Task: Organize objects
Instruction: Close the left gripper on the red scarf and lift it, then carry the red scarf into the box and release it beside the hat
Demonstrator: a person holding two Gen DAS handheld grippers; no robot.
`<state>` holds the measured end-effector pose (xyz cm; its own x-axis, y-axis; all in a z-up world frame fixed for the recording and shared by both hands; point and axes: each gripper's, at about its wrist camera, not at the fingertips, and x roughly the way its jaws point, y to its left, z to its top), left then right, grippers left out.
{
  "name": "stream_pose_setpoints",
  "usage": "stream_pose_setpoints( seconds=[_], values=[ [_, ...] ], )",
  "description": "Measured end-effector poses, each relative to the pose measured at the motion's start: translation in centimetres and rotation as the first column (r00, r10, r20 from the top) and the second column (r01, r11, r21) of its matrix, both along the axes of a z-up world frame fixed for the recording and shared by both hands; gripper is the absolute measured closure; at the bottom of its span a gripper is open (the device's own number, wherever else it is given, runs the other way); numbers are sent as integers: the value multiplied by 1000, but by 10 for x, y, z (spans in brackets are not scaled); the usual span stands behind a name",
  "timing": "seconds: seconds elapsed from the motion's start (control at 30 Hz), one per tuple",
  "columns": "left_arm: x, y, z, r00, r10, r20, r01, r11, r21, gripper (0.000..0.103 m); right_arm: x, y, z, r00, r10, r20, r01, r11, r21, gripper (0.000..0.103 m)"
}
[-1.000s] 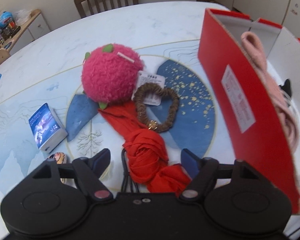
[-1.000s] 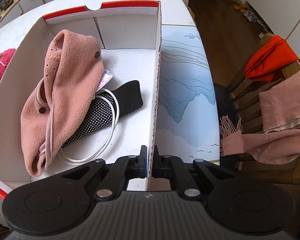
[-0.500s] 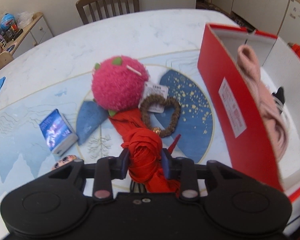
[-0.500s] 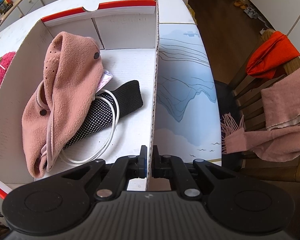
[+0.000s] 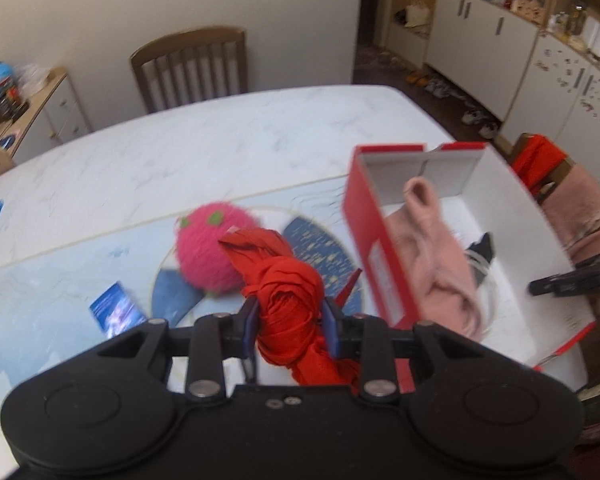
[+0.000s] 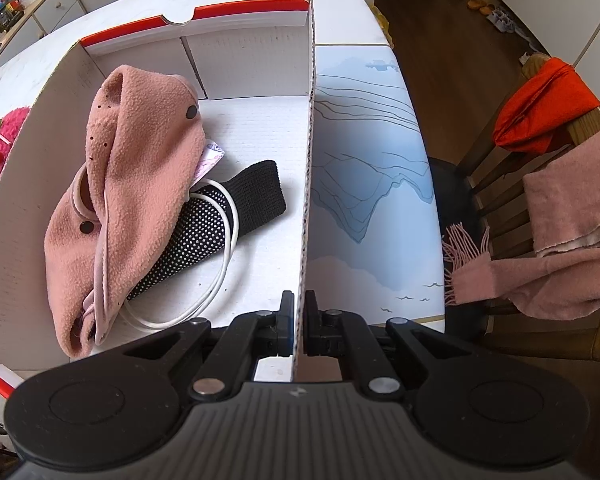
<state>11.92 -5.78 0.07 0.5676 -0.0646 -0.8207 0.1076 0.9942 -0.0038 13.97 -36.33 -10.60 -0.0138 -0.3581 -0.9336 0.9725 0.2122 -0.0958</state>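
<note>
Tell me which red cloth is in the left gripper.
The knotted red cloth, clamped between the left gripper fingers above the table; the other red cloth hangs on a chair back.

Pink plush toy (image 5: 210, 252) half behind the red cloth (image 5: 286, 300), blurred (booklet (image 5: 116, 314) too)

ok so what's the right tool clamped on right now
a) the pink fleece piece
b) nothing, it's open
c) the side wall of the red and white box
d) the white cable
c: in the right wrist view the right tool is shut on the thin cardboard side wall of the box, while the pink fleece piece and the white cable lie untouched inside it.
</note>
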Motion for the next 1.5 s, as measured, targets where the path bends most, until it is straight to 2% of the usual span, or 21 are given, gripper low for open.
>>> stream_pose_setpoints(
  seconds=[0.3, 0.53, 0.83, 1.5],
  values=[
    [16, -48, 29, 989, -128, 73, 129, 992, -11, 73, 1, 0, -1, 1000, -9, -3, 9, 1000, -2, 100],
    [31, -88, 28, 974, -207, 88, 210, 977, -28, 73, 0, 0, -1, 1000, -18, -2, 18, 1000, -3, 100],
    [54, -146, 4, 953, -294, 72, 295, 955, -5, 73, -1, -1, -1, 1000, -23, -2, 23, 1000, -1, 100],
    [100, -221, -74, 939, -342, -32, 342, 940, 2, 72, 1, -5, -2, 1000, -24, 1, 24, 1000, -4, 100]
  ],
)
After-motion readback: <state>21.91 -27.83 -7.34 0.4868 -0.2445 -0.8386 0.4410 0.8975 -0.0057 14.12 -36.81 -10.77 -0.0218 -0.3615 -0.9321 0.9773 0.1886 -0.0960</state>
